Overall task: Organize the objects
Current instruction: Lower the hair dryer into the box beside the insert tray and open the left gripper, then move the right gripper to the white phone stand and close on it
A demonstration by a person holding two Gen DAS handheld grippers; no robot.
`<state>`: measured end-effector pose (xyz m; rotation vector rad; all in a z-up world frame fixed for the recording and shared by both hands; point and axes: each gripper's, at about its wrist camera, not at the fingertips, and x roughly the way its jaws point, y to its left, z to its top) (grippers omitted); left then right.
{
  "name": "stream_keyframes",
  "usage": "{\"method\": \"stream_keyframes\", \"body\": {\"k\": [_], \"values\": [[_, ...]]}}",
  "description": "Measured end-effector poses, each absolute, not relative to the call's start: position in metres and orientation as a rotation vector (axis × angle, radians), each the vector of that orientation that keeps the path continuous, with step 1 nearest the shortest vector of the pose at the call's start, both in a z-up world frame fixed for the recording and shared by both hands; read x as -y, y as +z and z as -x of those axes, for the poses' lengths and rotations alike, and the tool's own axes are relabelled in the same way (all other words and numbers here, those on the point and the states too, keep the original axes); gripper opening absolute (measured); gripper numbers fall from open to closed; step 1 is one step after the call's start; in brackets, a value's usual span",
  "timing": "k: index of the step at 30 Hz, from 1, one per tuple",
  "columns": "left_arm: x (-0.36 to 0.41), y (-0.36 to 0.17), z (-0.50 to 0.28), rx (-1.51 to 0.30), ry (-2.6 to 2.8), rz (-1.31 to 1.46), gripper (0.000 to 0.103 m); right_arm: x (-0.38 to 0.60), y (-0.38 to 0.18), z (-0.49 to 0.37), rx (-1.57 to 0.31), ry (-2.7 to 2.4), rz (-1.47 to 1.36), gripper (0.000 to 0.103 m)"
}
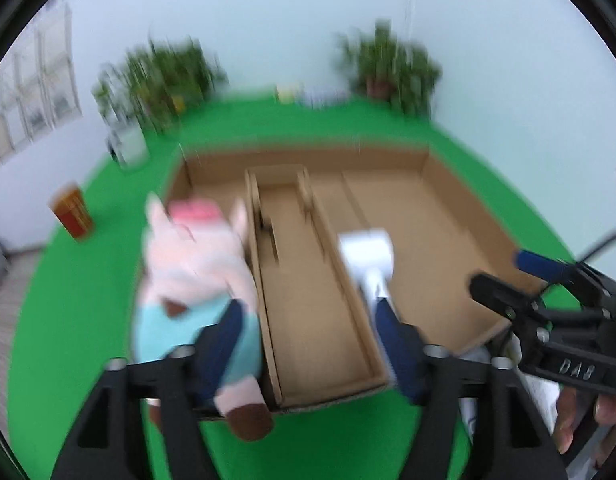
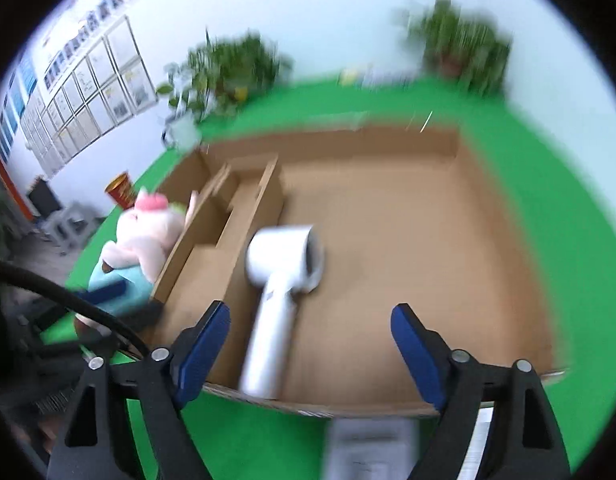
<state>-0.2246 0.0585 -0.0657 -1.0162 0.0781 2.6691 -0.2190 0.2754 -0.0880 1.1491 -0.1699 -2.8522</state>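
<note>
Two grippers gaping, left gripper (image 1: 308, 336), right gripper (image 2: 309, 344), hair dryer (image 2: 280, 280) in cardboard box (image 2: 427, 208)

Pink plush pig (image 2: 144, 236) in a light-blue outfit, white hair dryer (image 2: 284, 276), plain brown cardboard box (image 2: 503, 208), bright green table cover (image 2: 567, 248).

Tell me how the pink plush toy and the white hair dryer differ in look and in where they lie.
The plush pig is soft, pink with a light blue body; the hair dryer is hard, smooth and all white. The plush pig lies at the far left of the cardboard box, left of its narrow divided sections; the hair dryer lies in the wide right compartment. The pig is rounded and bulky; the dryer has a straight handle. Both lie down, released, with neither hand-held gripper closed on them.
</note>
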Motion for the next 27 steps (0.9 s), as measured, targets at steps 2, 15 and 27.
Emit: {"method": "stream_keyframes", "body": {"k": [2, 15, 27], "values": [[-0.059, -0.046, 0.199, -0.055, 2.753, 0.827, 0.103, -0.278, -0.071, 0.188, 0.102, -2.995, -0.982, 0.089], [-0.080, -0.022, 0.124, 0.045, 2.872, 0.648, 0.102, -0.286, -0.058, 0.131, 0.077, -3.127, -0.851, 0.091], [-0.078, -0.030, 0.098, 0.055, 2.894, 0.727, 0.102, -0.276, -0.060, 0.108, 0.014, -3.099, -0.888, 0.092]]}}
